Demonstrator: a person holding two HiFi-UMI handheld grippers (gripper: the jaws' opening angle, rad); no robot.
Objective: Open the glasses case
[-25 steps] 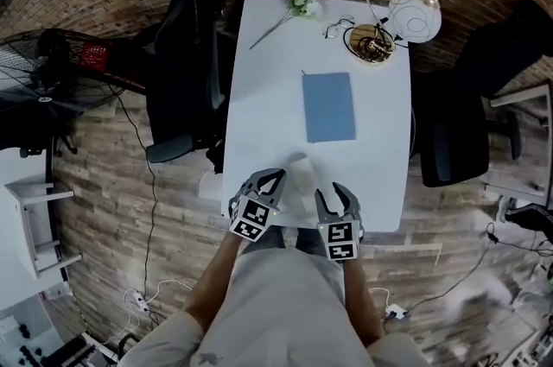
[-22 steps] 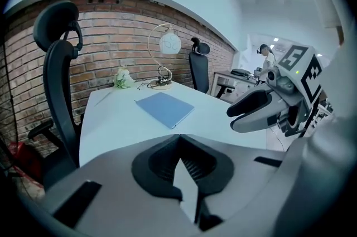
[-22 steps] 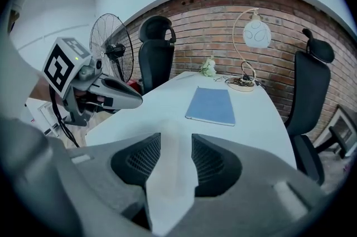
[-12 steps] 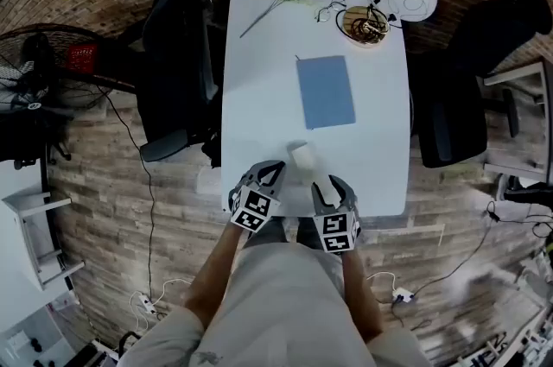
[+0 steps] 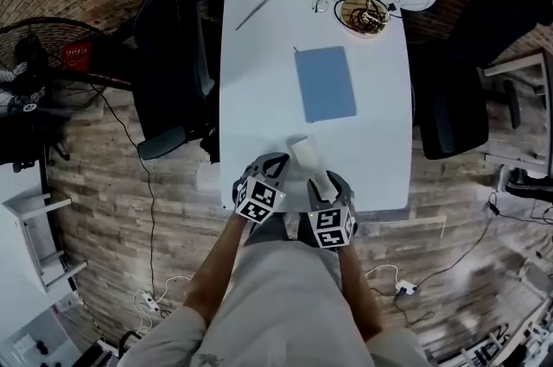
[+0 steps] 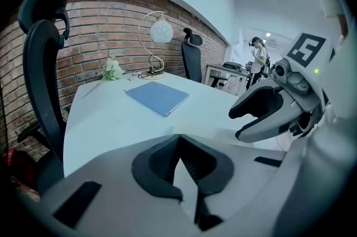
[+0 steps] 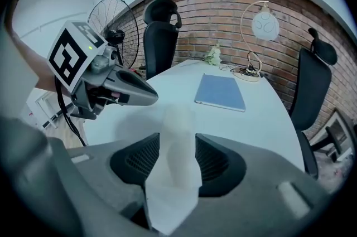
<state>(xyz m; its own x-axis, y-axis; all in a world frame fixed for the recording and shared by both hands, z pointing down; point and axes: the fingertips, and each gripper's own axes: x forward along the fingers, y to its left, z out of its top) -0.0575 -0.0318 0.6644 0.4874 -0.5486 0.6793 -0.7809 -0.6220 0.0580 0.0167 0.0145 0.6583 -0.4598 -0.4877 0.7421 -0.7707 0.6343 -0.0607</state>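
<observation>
The right gripper (image 5: 328, 184) has the white glasses case (image 5: 304, 156) pinched between its pads. Its jaws have just been easing apart a little, with the case between them. The case sticks out ahead of the fingertips, over the near edge of the white table (image 5: 259, 54). Close by on its left, the left gripper (image 5: 268, 167) points the same way, level with the case's side. Its jaws look shut tip to tip, with apparently nothing in them. A blue notebook (image 5: 325, 83) lies flat well ahead of both grippers.
</observation>
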